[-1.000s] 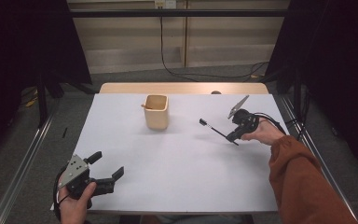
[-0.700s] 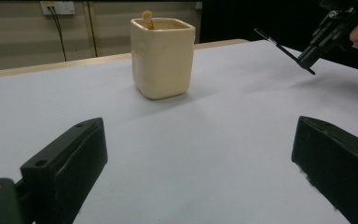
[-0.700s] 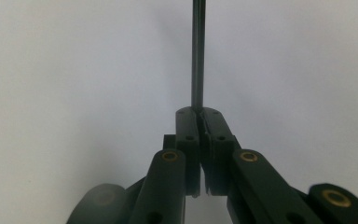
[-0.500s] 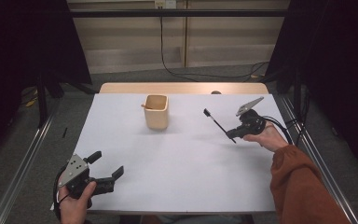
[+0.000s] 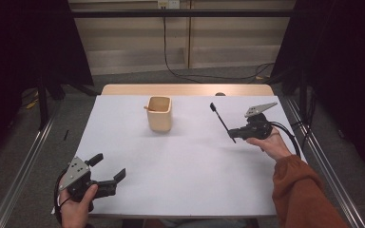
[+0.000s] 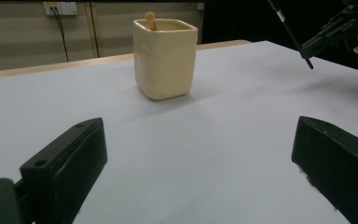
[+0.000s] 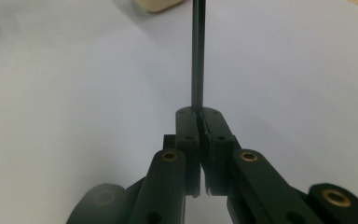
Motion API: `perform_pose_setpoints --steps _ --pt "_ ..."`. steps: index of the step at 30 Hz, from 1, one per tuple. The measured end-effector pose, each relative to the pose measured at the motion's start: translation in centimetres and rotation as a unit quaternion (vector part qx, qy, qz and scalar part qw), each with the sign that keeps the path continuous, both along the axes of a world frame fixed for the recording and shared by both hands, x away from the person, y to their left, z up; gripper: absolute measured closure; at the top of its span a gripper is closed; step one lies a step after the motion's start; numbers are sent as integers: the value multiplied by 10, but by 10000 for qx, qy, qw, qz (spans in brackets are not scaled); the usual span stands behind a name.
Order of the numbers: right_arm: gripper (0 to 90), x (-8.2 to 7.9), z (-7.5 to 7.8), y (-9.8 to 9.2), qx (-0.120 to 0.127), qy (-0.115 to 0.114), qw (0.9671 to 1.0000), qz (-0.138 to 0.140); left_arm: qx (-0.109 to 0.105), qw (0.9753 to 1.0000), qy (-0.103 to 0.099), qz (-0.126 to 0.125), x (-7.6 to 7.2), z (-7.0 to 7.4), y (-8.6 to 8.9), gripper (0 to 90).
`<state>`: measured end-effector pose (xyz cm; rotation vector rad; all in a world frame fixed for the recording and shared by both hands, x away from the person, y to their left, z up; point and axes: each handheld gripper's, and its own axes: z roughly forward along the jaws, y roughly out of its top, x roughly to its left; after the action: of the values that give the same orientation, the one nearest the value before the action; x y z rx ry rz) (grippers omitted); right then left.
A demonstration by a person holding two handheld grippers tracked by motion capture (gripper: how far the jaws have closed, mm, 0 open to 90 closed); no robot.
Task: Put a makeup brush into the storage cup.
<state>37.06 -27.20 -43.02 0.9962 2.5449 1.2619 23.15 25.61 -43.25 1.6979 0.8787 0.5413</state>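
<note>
White paper covers the table; the right hand-held gripper pinches a thin black stick beside a cream square cup. Left gripper view: the left hand-held gripper is spread, facing this cup. Right gripper view: the jaws clamp the stick.

One cream cup, one thin black stick, two tongs, one table

Black tools on plain white, with one cream note

We see a cream square ceramic cup on the plain white table sheet, a thin black plastic stick, matt black gripper jaws with brass-coloured rivets, and a rust-orange sleeve.
</note>
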Motion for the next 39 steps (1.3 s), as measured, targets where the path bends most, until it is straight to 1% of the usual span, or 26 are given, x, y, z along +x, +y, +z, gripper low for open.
perform_pose_setpoints --steps 1,3,5,7,9,10,12,14,15,18,19,22,24,25,29,30,31,33,36,39 --pt "867 -1 0 -1 48 -39 10000 -55 7 10000 14 7 0 0 0 33" --pt "867 -3 0 -4 223 -83 9997 -116 14 10000 4 20 0 0 0 33" --pt "867 -5 1 -6 443 -143 9988 -160 15 10000 8 21 0 0 0 33" --pt "867 -6 1 -6 570 -158 9981 -176 9 10000 -1 17 0 0 0 33" --pt "867 -8 0 -7 648 -229 9974 -206 -15 10000 18 31 0 0 0 33" --pt "867 -9 0 -8 756 -253 9966 -225 15 10000 4 28 0 0 0 33" --pt "867 -11 -1 -8 888 -299 9953 -243 14 10000 0 34 1 0 1 33" --pt "866 -13 0 -9 1042 -388 9934 -297 8 10000 -6 47 1 0 1 33" --pt "867 -14 0 -9 1092 -429 9927 -289 -25 10000 14 74 0 0 1 33" --pt "867 -16 1 -8 1241 -518 9905 -301 -5 10000 9 77 1 0 1 33" --pt "866 -17 1 -8 1277 -566 9896 -334 -38 9999 21 100 0 0 1 33" --pt "867 -18 2 -8 1461 -652 9864 -365 -39 9999 14 119 0 0 1 33" --pt "867 -20 4 -7 1474 -729 9856 -386 -75 9999 18 129 0 0 2 33" --pt "866 -20 5 -8 1558 -749 9843 -367 -83 9999 18 135 0 0 2 33" --pt "866 -24 6 -8 1650 -833 9820 -389 -78 9999 -10 111 1 1 2 33" --pt "866 -25 6 -8 1676 -811 9818 -380 -69 9999 -12 103 0 1 2 33" --pt "866 -26 6 -8 1654 -840 9818 -397 -73 9999 3 107 0 0 2 33" --pt "866 -29 7 -8 1718 -850 9808 -374 -89 9999 7 113 0 0 2 33" --pt "866 -33 9 -8 1697 -936 9805 -338 -52 9999 -14 108 1 1 3 33" --pt "866 -38 12 -7 1704 -997 9797 -338 -81 9999 -36 114 0 1 3 32"
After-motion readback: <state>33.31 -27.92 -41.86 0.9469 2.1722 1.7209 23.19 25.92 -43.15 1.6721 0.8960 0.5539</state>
